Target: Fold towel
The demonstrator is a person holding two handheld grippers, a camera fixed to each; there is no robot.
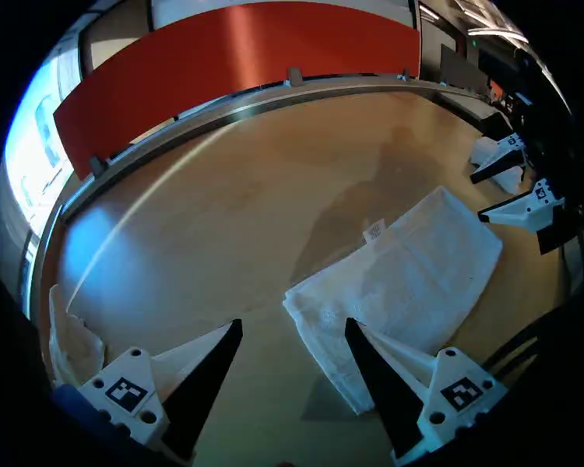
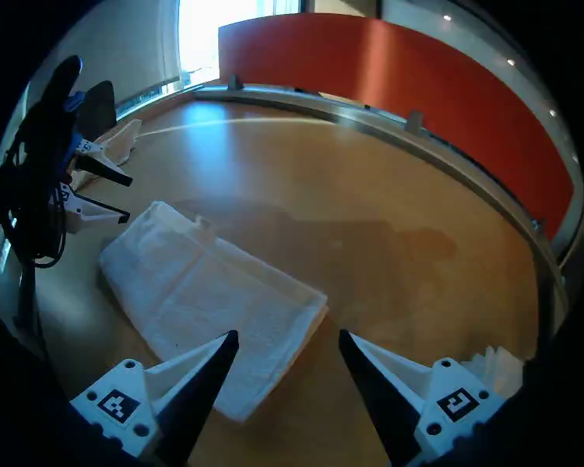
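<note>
On the wooden table, left gripper view: left gripper at the bottom edge, fingers spread wide, nothing between them. Folded white towel lies flat just ahead and to the right, its long side running away toward the far right; its near corner is overlapped by the right-hand finger, contact unclear. Small label sticks out of the towel's far long edge. Right gripper sits at the towel's far end, fingers apart, empty. Crumpled cloth at the left edge beside the left-hand finger; second cloth behind the right gripper. Red panel stands along the table's far rim. Right gripper view: right gripper at the bottom, fingers wide, holding nothing. Towel ahead and left, near end overlapped by the left-hand finger, touching or not I cannot tell. Left gripper near the far end, fingers parted, empty, crumpled cloth behind it. Second cloth beside the right-hand finger. Red panel along the far rim
</note>
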